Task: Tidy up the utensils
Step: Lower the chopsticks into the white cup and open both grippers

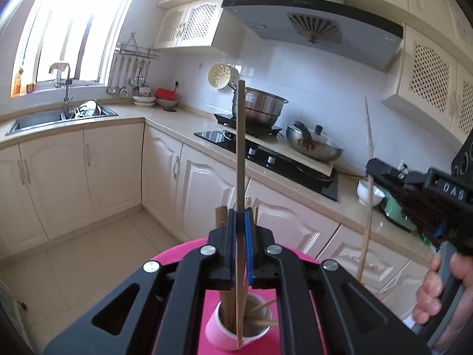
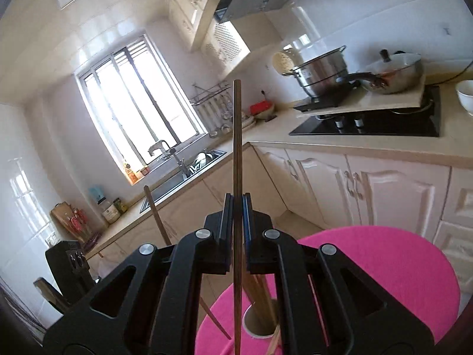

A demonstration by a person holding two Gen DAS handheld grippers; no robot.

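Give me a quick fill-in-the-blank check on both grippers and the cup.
1. The left gripper is shut on one upright ____.
2. The right gripper also holds a single ____.
3. The cup with more chopsticks stands on a round ____ surface.

Missing words: chopstick; chopstick; pink

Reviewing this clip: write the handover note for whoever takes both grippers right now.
Left gripper: shut on a light chopstick, held upright, its lower end at the cup's rim.
Right gripper: shut on a darker chopstick, also upright above the cup.
The cup stands on the pink stool and already holds several sticks.
Done: some sticks are in the cup.
Left: both held chopsticks are not yet released into it. Lower each in, open the jaws, then check for strays; one stick seems to lean outside the cup in the right view.
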